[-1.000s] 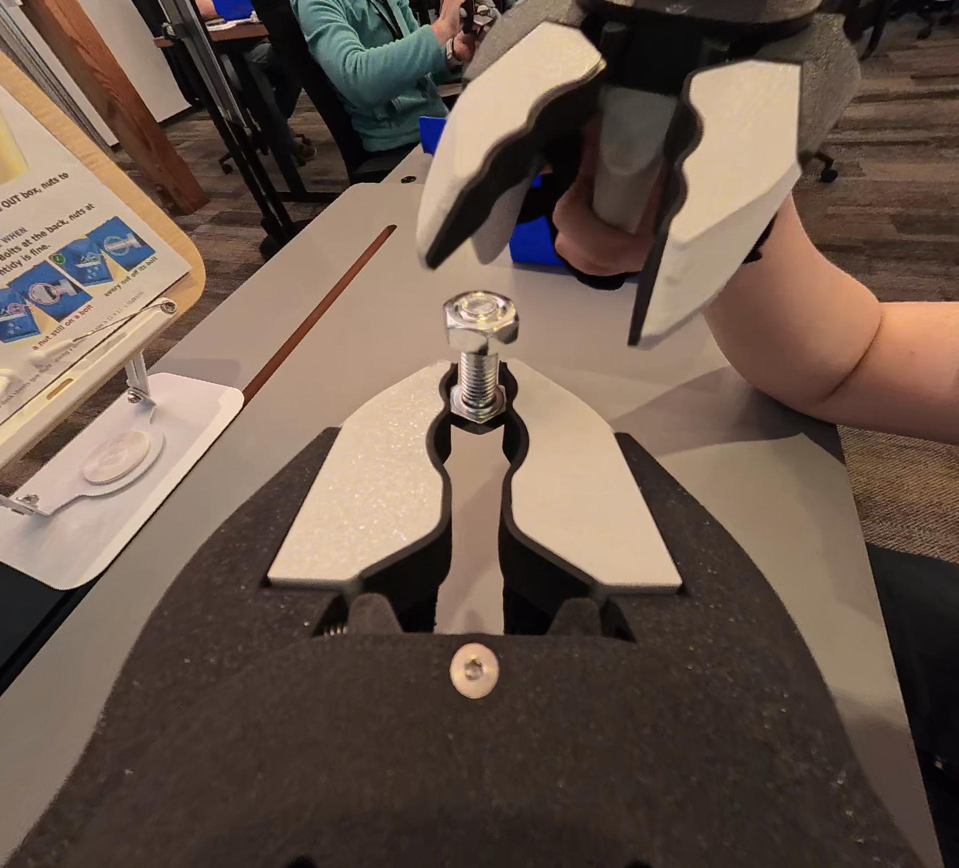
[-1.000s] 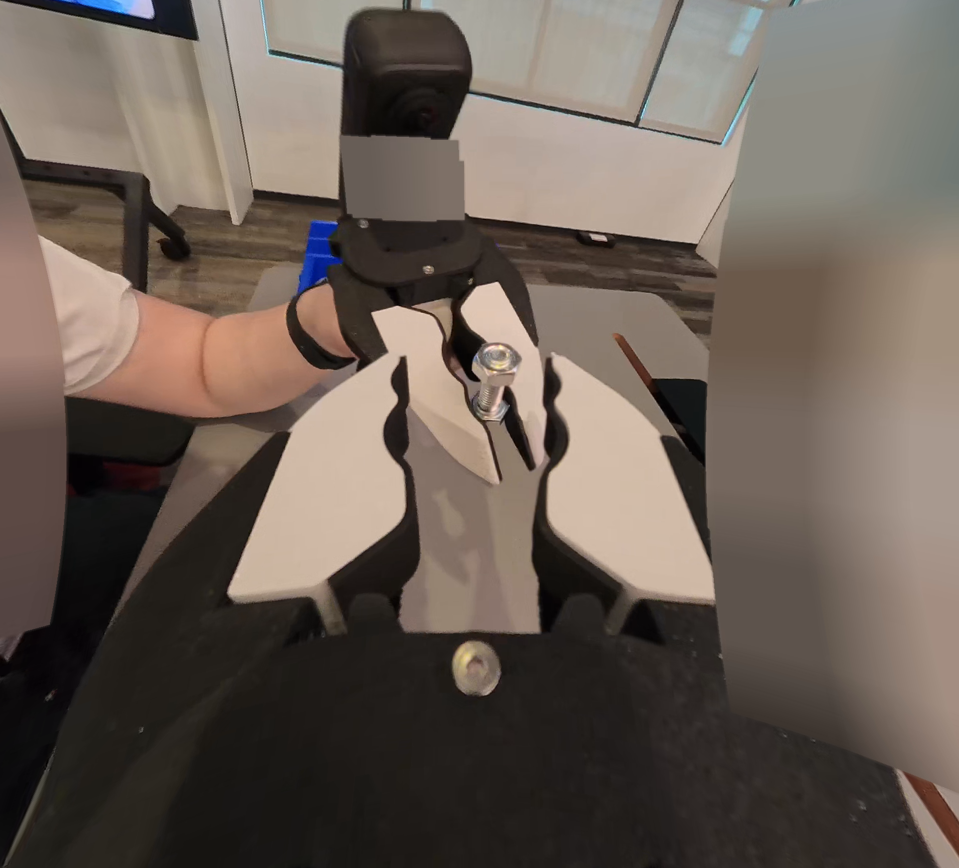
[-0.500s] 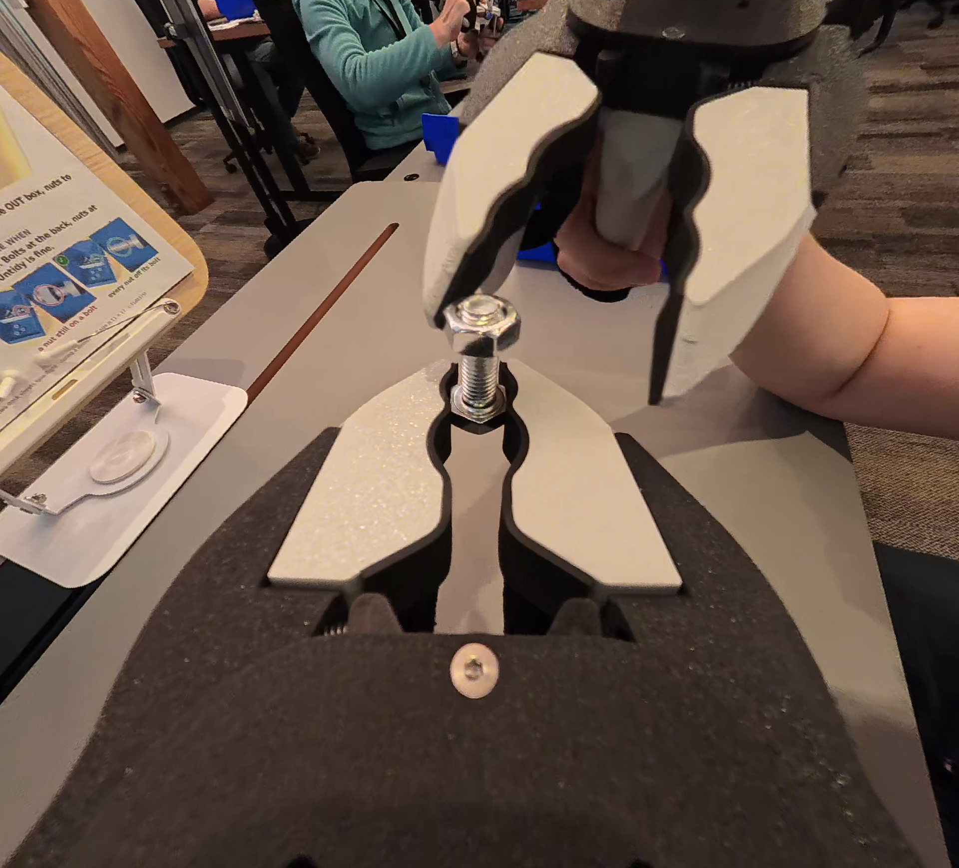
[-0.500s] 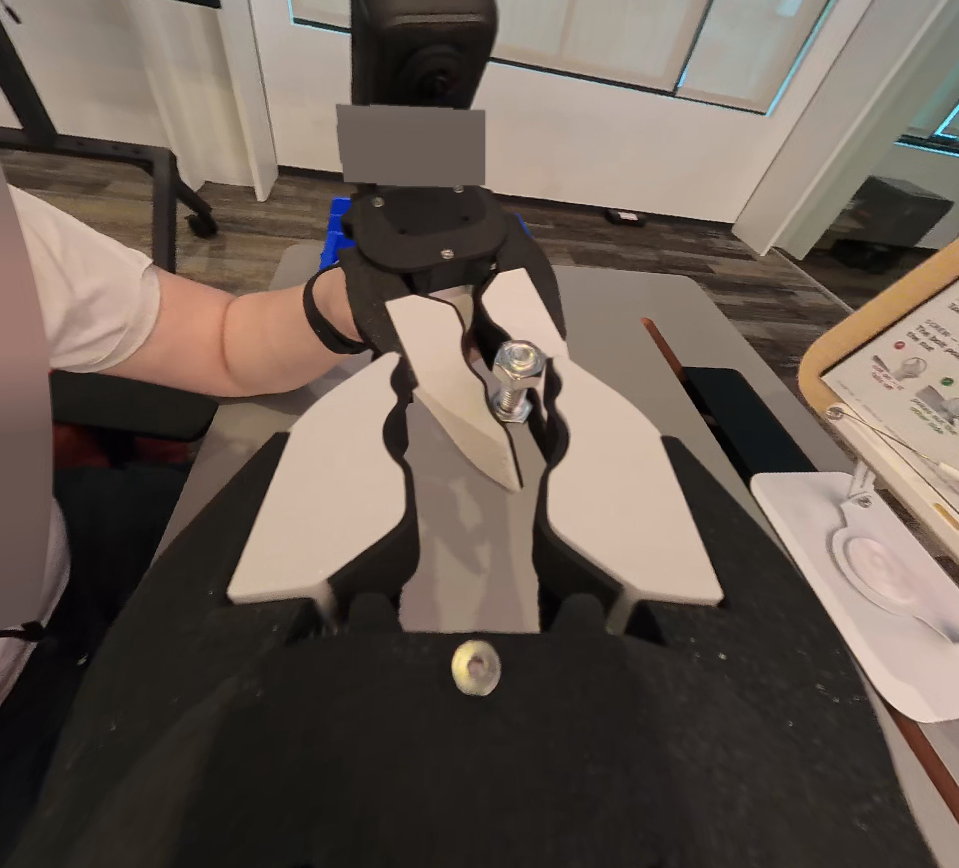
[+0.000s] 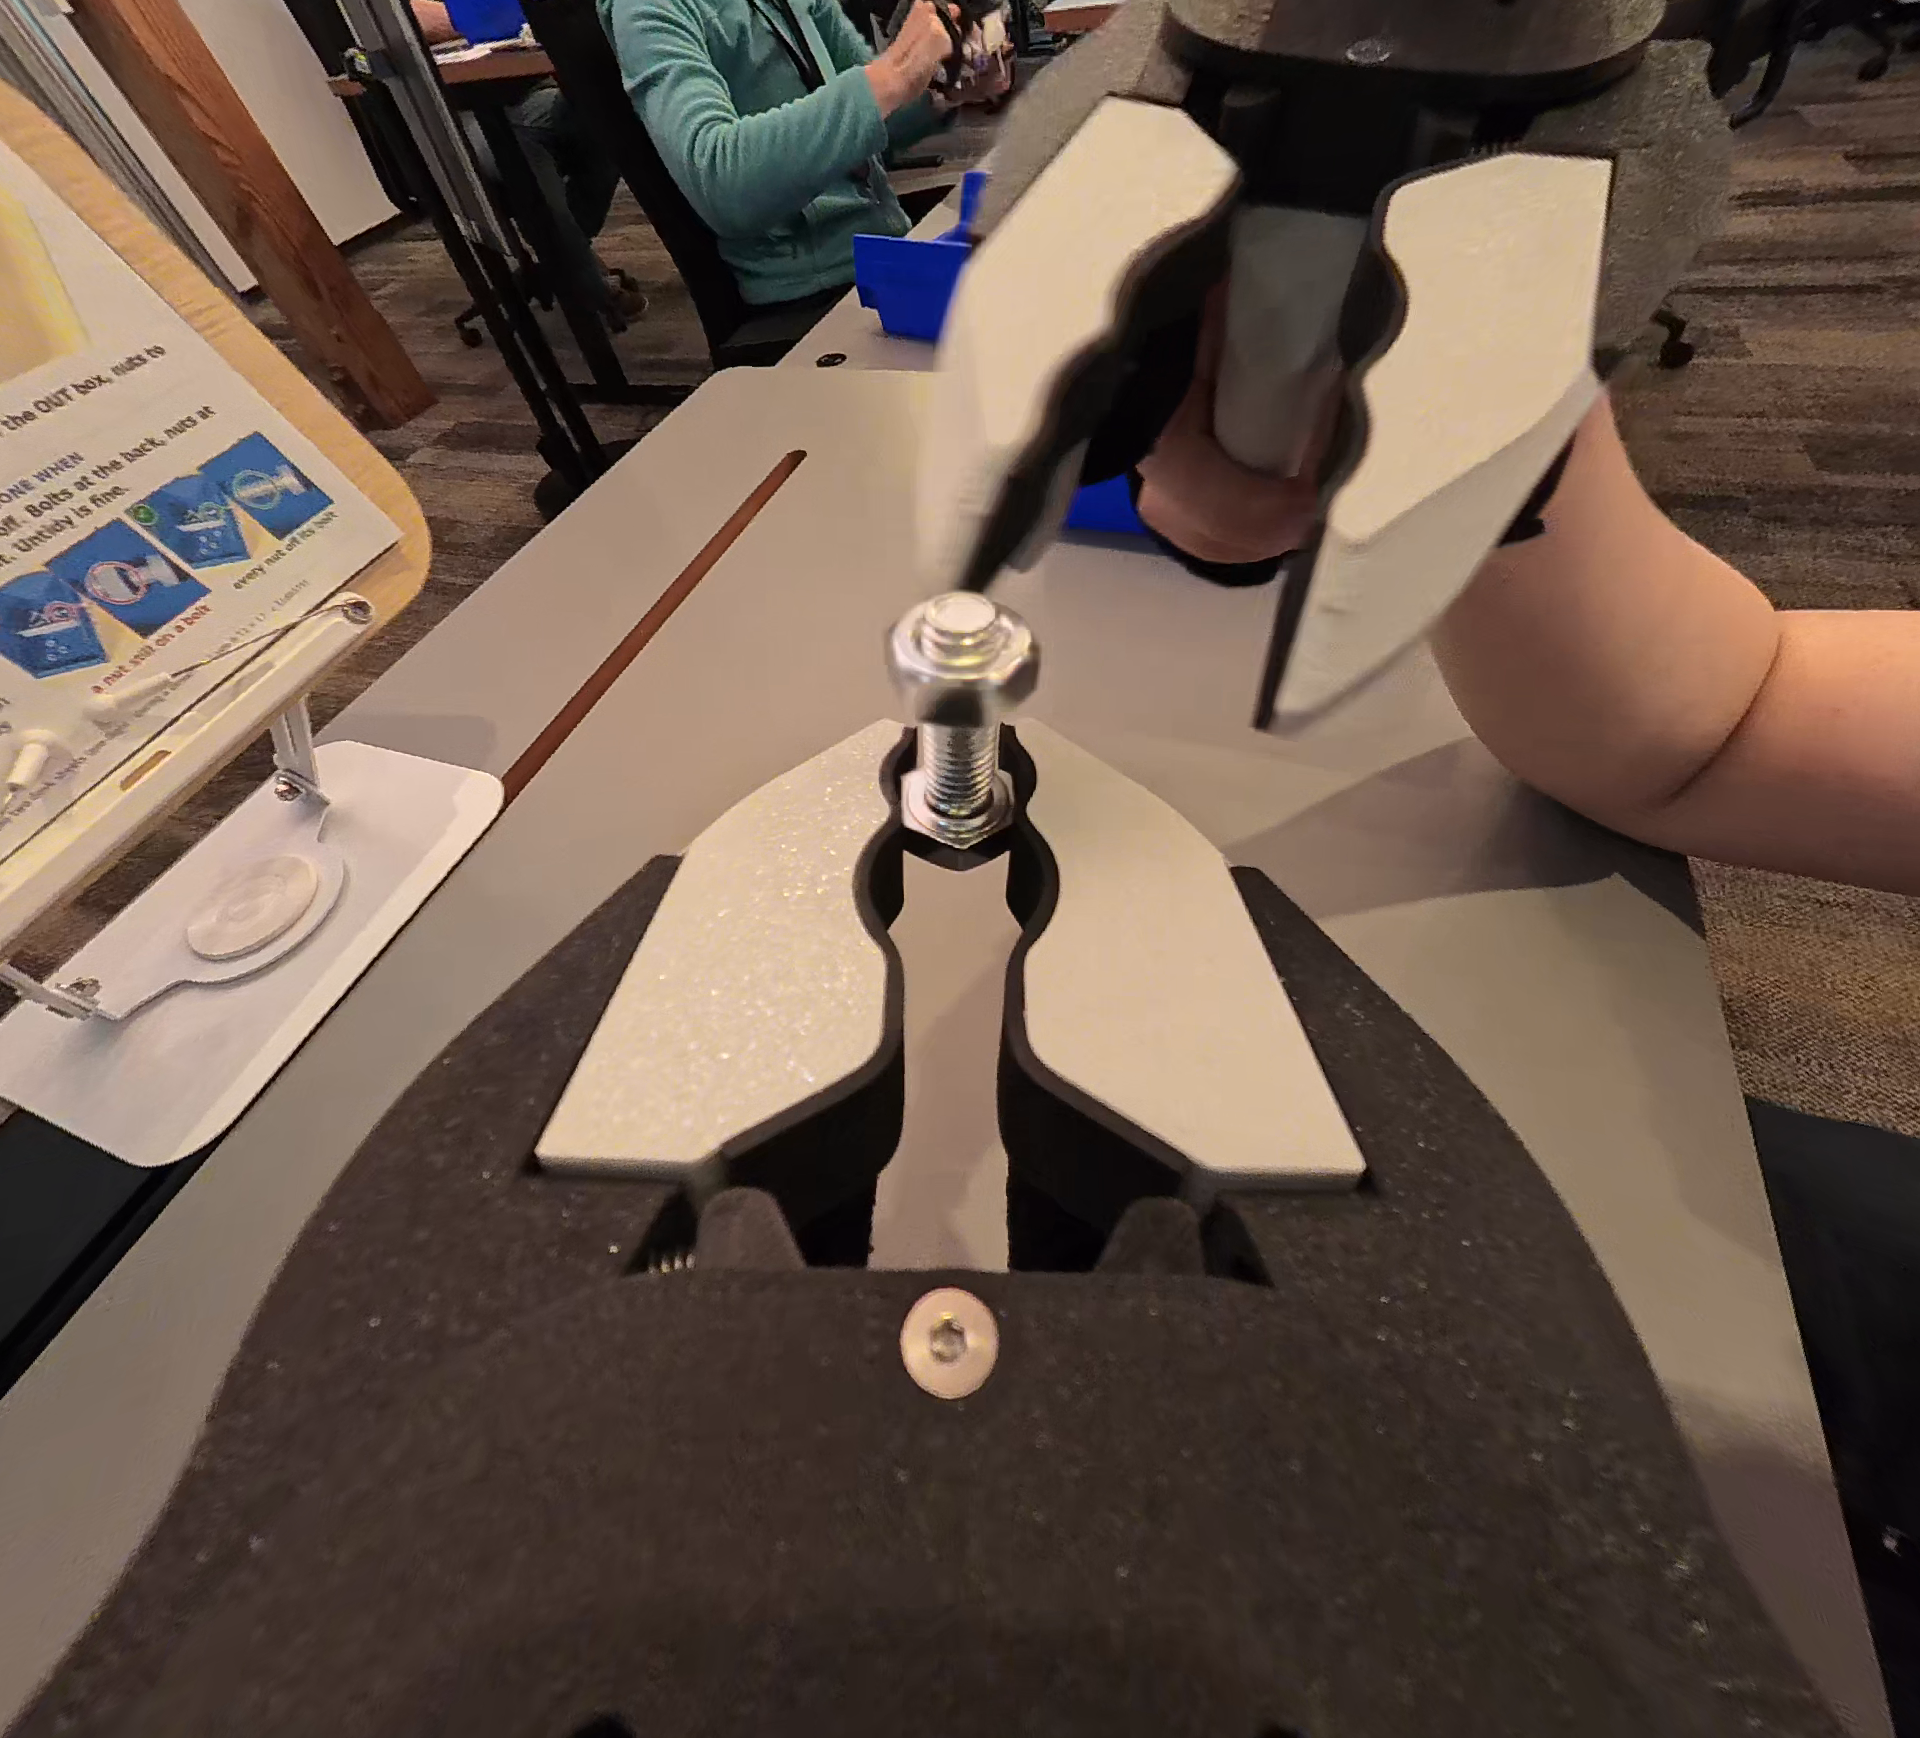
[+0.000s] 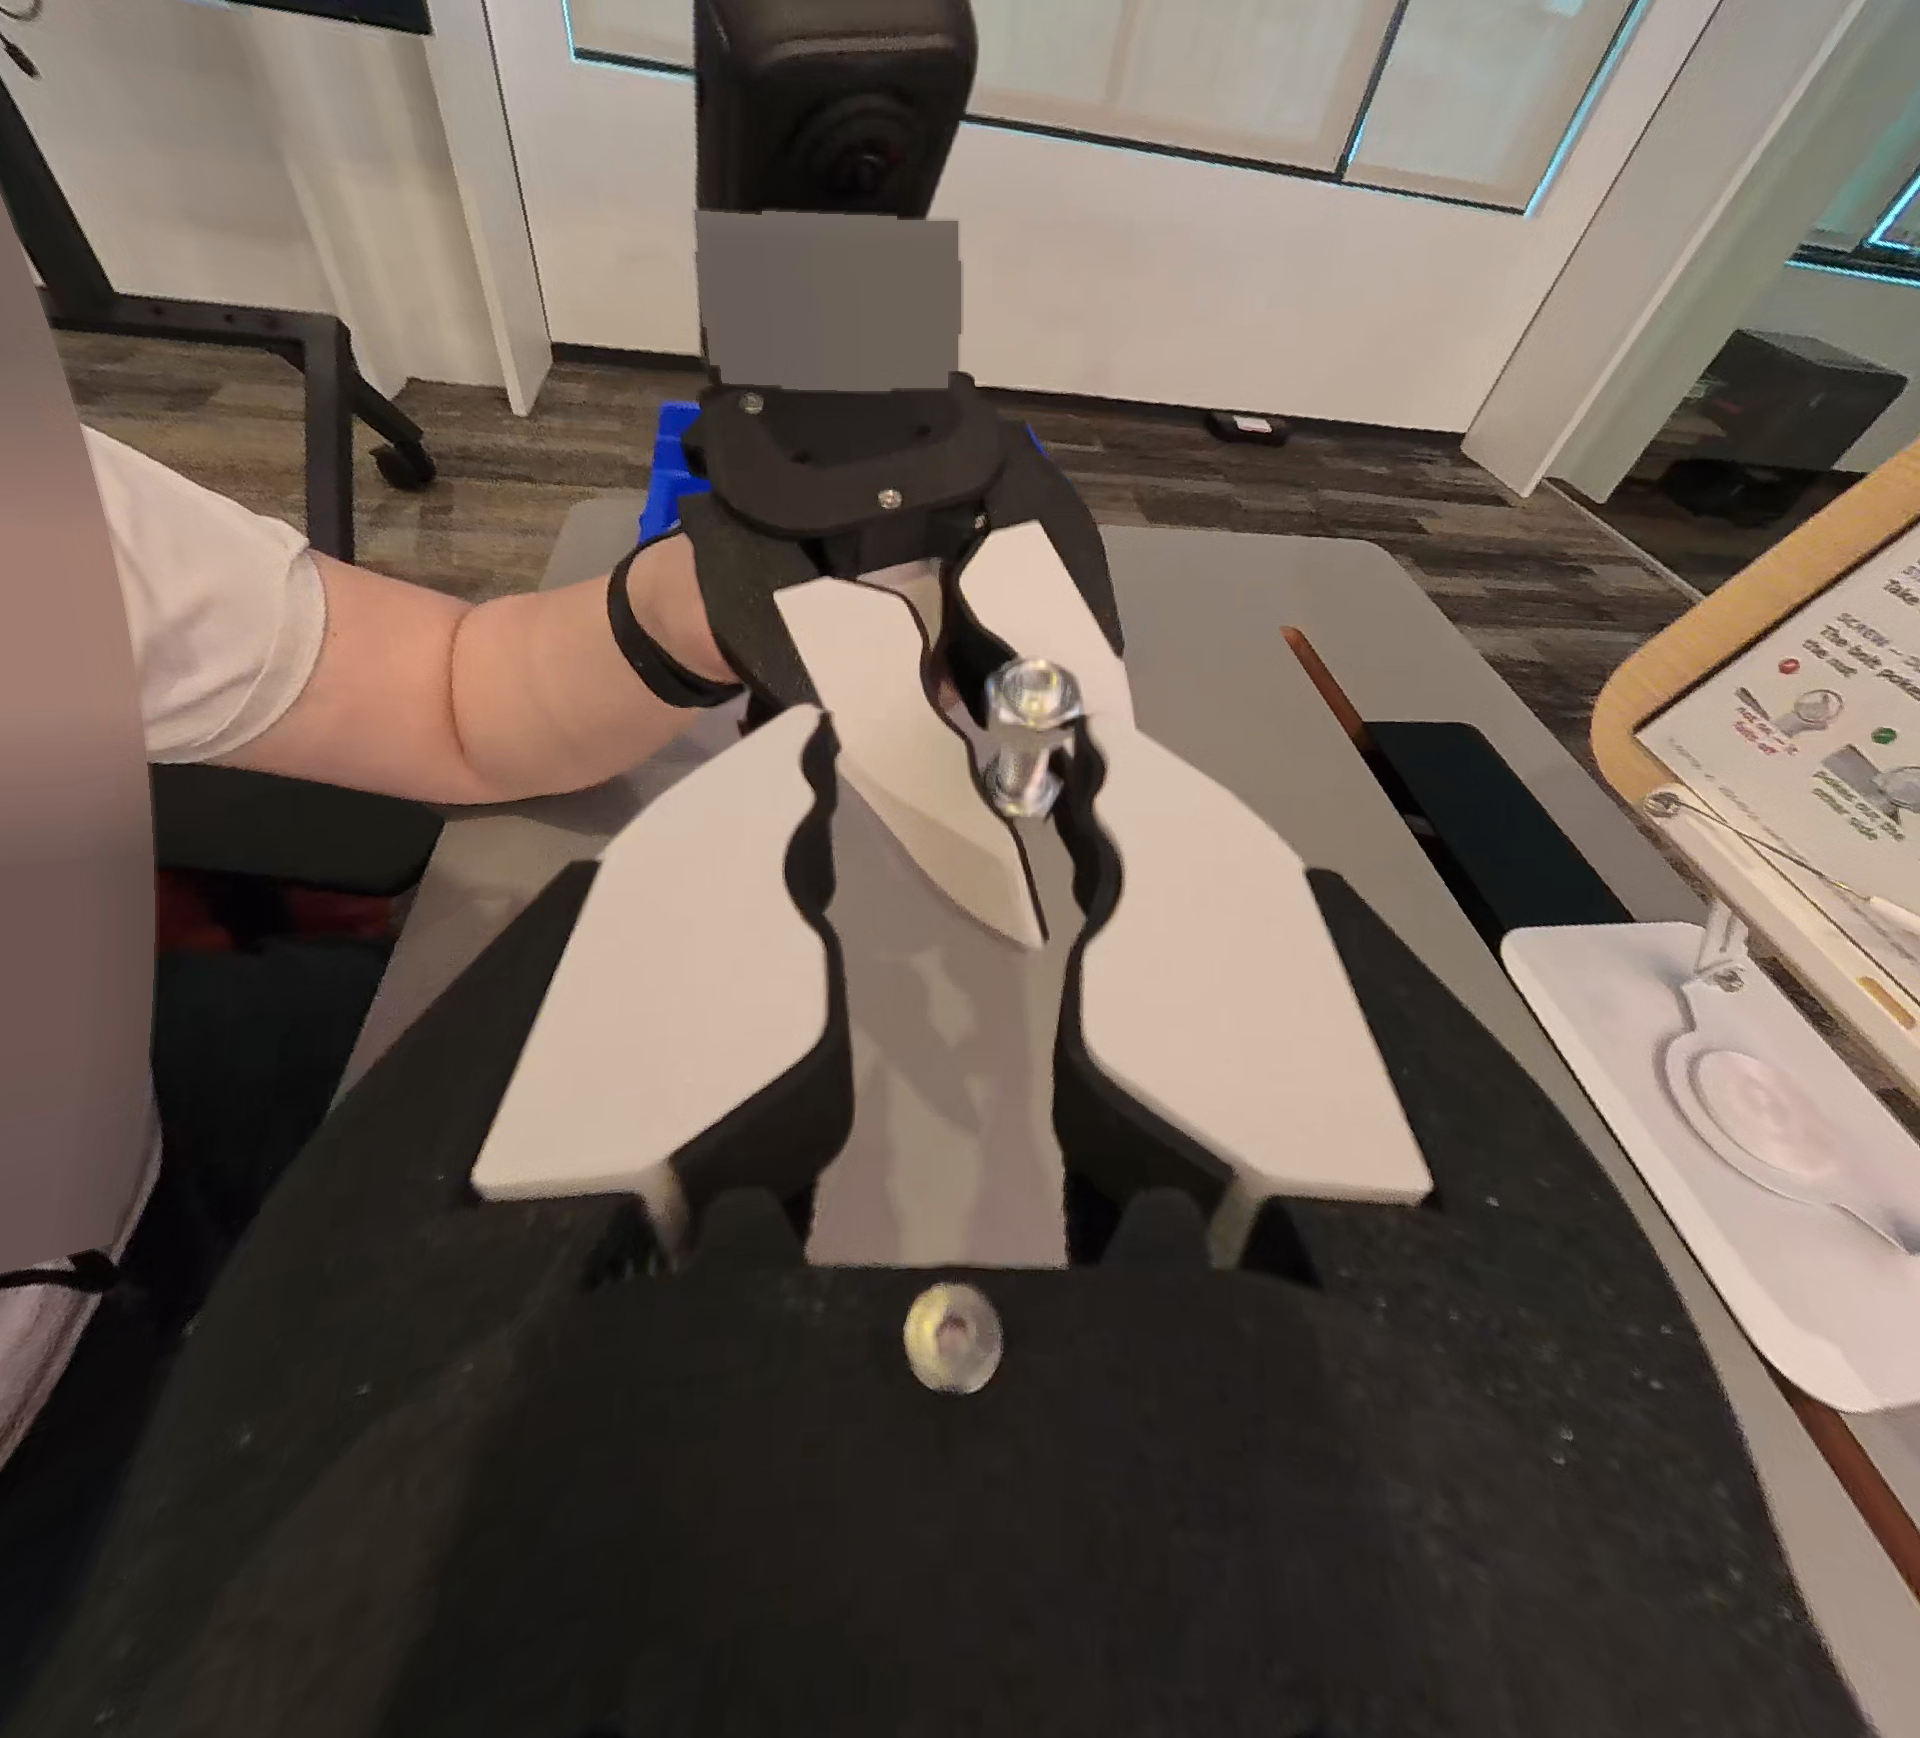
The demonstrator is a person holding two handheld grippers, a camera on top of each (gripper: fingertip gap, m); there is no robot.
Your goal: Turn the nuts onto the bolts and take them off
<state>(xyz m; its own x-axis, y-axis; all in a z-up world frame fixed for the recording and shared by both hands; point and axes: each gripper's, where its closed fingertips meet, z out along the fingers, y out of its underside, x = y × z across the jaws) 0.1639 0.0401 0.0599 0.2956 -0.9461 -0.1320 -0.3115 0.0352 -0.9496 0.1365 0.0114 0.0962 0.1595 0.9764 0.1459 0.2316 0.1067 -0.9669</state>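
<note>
Blue bin (image 5: 906,283) behind grippers; contents hidden.

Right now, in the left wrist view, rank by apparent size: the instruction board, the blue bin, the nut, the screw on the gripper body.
1. Instruction board, cropped by the frame edge.
2. Blue bin, partly hidden behind the right gripper.
3. Nut and screw: alike; the screw sits nearer the camera, so unranked.

bolt (image 5: 958,769): steel, upright, head down | nut (image 5: 962,662): hex, at thread top
</note>
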